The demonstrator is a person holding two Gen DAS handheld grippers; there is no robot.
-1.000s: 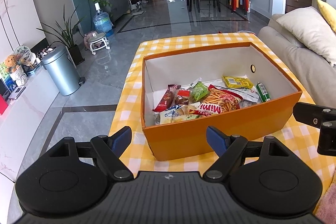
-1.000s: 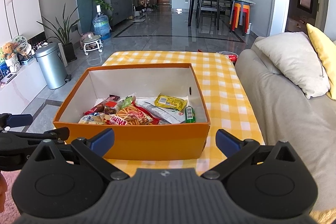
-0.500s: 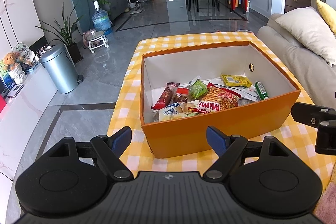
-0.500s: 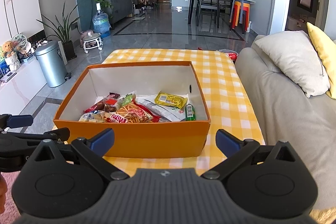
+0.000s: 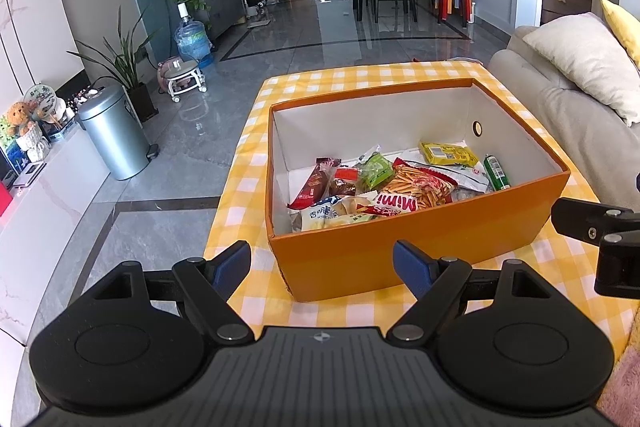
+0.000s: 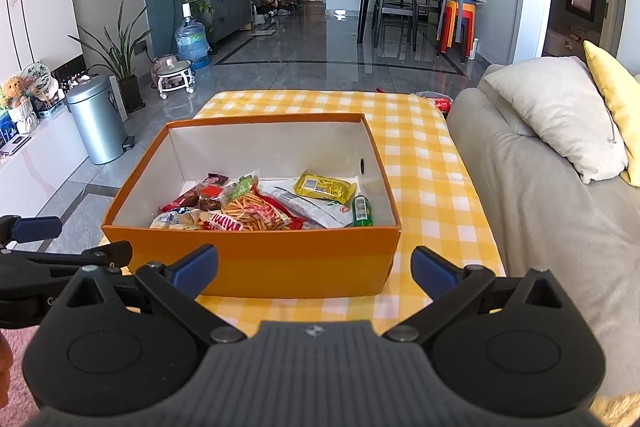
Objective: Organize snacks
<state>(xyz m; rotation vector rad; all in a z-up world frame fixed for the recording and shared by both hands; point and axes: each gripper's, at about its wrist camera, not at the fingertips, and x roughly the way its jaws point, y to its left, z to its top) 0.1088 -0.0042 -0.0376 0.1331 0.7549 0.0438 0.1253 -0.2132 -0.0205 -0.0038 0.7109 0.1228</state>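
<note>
An orange box (image 5: 420, 247) (image 6: 256, 259) stands on the yellow checked table (image 5: 248, 187) (image 6: 424, 163). Inside lie several snack packs: a red Mimi stick pack (image 5: 412, 191) (image 6: 256, 213), a yellow packet (image 5: 448, 153) (image 6: 325, 187), a green tube (image 5: 497, 173) (image 6: 361, 211) and a white bread pack (image 5: 328, 213). My left gripper (image 5: 322, 267) is open and empty, just short of the box's near left corner. My right gripper (image 6: 314, 269) is open and empty before the box's near wall. Each gripper shows at the edge of the other's view.
A grey sofa (image 6: 540, 187) with a cream cushion (image 6: 560, 115) runs along the table's right side. A red can (image 6: 442, 103) lies at the table's far right corner. A metal bin (image 5: 112, 135) stands on the floor at the left.
Both grippers have risen slightly, so I look a little more down into the box. Nothing was picked up or released.
</note>
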